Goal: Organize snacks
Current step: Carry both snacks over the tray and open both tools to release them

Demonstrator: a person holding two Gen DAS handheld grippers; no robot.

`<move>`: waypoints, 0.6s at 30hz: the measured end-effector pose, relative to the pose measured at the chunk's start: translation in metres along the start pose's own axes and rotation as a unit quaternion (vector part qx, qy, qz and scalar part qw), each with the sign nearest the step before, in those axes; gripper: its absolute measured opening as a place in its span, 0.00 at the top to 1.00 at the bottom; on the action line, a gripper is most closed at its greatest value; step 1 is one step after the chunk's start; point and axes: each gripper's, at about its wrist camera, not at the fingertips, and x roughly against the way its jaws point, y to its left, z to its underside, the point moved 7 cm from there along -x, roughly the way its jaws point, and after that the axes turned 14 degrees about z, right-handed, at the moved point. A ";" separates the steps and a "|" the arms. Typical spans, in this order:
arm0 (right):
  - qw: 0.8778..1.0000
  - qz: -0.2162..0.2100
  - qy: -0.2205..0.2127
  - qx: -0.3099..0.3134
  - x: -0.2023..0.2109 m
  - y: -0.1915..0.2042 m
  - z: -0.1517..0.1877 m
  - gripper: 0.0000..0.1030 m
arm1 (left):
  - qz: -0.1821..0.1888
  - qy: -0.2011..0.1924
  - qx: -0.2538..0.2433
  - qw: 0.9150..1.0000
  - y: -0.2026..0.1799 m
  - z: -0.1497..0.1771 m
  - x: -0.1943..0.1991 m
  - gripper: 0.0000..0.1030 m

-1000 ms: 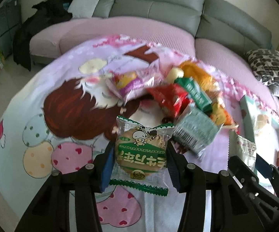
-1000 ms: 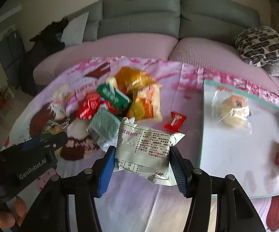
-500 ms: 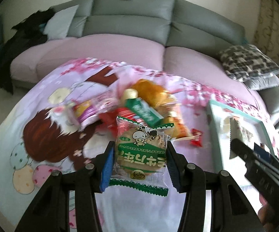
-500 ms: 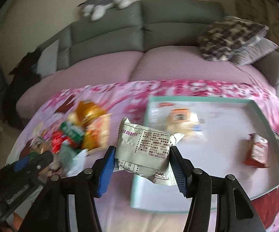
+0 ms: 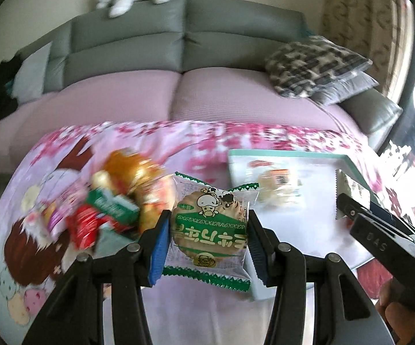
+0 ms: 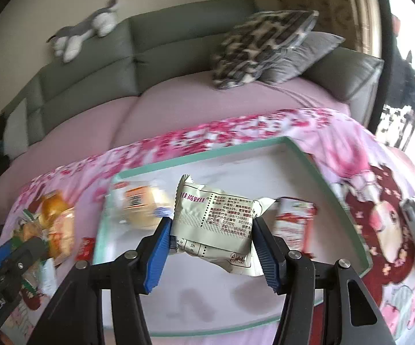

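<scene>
Snack packets (image 5: 112,204) lie heaped on the pink cartoon-print cloth (image 5: 178,143) to the left of a white tray (image 6: 264,161) with a teal rim; the heap is blurred, but a golden bag, a green box and a red packet can be made out. On the tray sit a clear-wrapped bun (image 6: 142,207) near its left far corner and a red-and-white packet (image 6: 292,221) further right, with bare tray floor between them and along the near edge. Behind the cloth runs a grey sofa (image 5: 178,37) with pink seat covers, a plush cat (image 6: 84,34) on its back and a patterned cushion (image 6: 262,43) at the right end. The left gripper (image 5: 207,238) is clamped by its blue pads on a green-and-white biscuit packet (image 5: 210,227), held in the air over the cloth just left of the tray's near left corner. The right gripper (image 6: 210,244) is clamped on a white foil snack pouch (image 6: 216,224), its printed back facing the camera, held over the tray between the bun and the red-and-white packet. Each gripper shows at the edge of the other's view, close alongside.
</scene>
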 end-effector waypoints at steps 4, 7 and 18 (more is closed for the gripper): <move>0.999 0.016 0.009 -0.028 -0.008 -0.026 -0.002 0.42 | 0.019 0.012 -0.033 0.999 -0.030 -0.008 -0.017 0.50; 0.999 0.027 0.015 -0.044 -0.013 -0.042 -0.002 0.41 | 0.035 0.026 -0.051 0.998 -0.051 -0.009 -0.034 0.50; 0.998 0.029 0.034 -0.044 -0.021 -0.050 0.003 0.39 | 0.065 0.080 -0.074 0.992 -0.087 0.017 -0.081 0.49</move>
